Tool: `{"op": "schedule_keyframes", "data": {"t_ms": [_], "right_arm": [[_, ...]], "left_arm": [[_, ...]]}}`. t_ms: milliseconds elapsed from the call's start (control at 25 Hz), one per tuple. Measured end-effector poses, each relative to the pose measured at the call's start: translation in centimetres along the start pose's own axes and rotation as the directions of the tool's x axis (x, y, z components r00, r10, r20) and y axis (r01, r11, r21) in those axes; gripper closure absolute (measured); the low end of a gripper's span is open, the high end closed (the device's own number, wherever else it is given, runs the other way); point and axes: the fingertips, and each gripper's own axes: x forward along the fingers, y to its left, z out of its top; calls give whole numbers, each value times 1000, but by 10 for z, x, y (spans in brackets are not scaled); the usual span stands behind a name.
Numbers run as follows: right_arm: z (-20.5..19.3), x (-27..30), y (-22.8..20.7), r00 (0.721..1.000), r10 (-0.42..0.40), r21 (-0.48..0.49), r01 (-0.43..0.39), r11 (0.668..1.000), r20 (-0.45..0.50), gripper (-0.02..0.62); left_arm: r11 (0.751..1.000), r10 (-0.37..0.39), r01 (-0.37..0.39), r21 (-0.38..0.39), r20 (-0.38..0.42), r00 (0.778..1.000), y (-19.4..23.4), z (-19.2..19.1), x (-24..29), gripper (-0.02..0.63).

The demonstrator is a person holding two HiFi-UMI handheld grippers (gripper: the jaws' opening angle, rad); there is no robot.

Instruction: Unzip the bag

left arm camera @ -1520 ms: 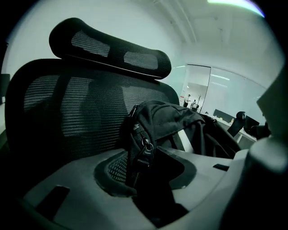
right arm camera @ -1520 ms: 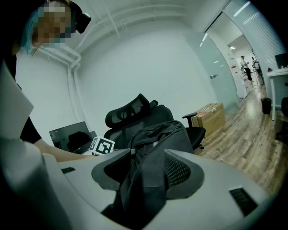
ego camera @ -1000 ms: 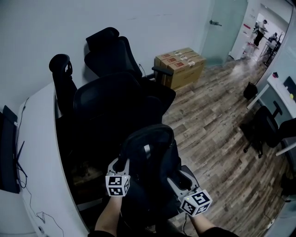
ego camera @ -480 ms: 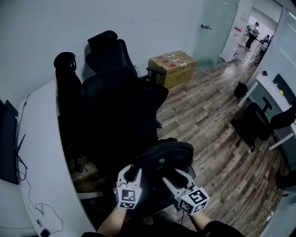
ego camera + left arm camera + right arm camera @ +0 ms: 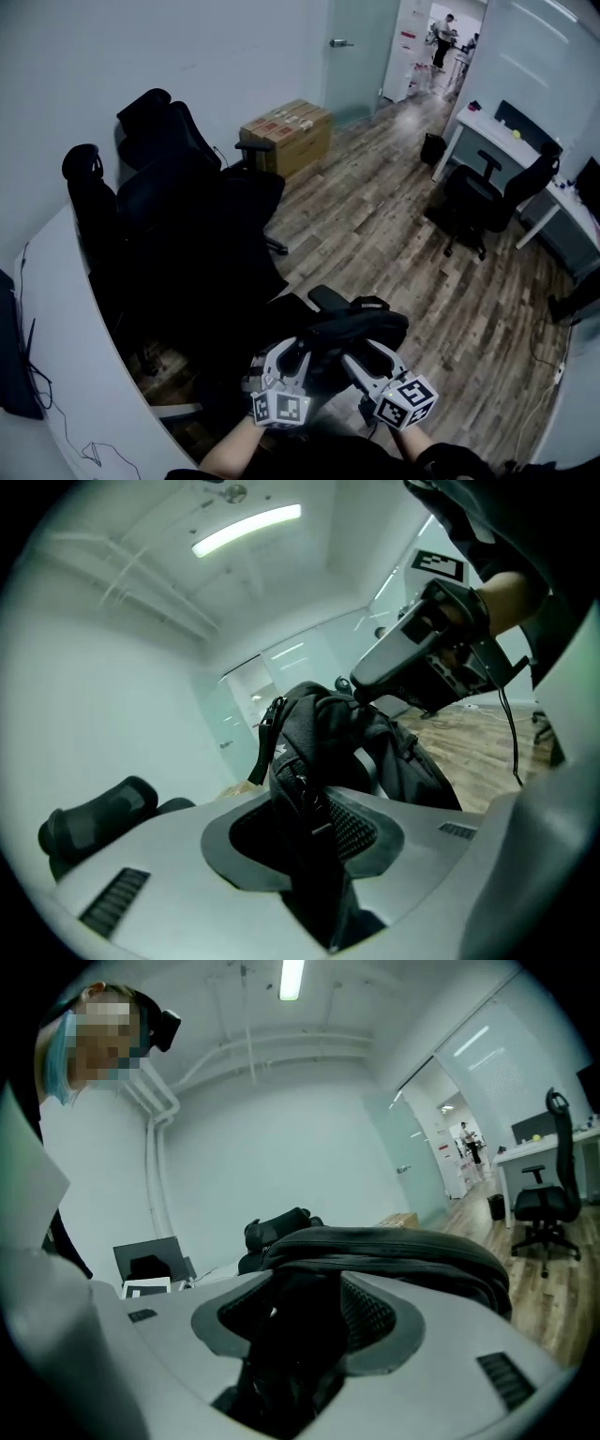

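Pale plain wall, wood-plank floor, cluster of black office chairs against a curved white desk, cardboard boxes by a frosted glass door, second white desk with a black chair at right, ceiling strip light on.

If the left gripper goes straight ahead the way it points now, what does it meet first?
The black backpack, which the left gripper clamps; just behind it, probably the right gripper.

left gripper: grey, black-white marker cube | right gripper: grey, marker cube
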Motion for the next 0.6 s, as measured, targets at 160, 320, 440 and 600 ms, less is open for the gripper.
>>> {"op": "schedule_keyframes", "data": {"t_ms": [160, 320, 440, 600], "right_arm": [[-23, -52, -12, 999, -45, 121, 44, 992, 9, 390], [-41, -108, -27, 991, -136, 204, 132, 970, 6, 390], [-47, -141, -35, 980, -196, 205, 188, 960, 18, 390], [-48, -171, -58, 950, -309, 181, 297, 938, 40, 390]], "left_arm": [[979, -134, 125, 161, 44, 990, -59, 30, -4, 479], [940, -232, 206, 274, 67, 970, -121, 54, -2, 474], [903, -300, 257, 345, 77, 951, -162, 71, 7, 469], [857, -352, 291, 426, 72, 933, -203, 86, 25, 469]]}}
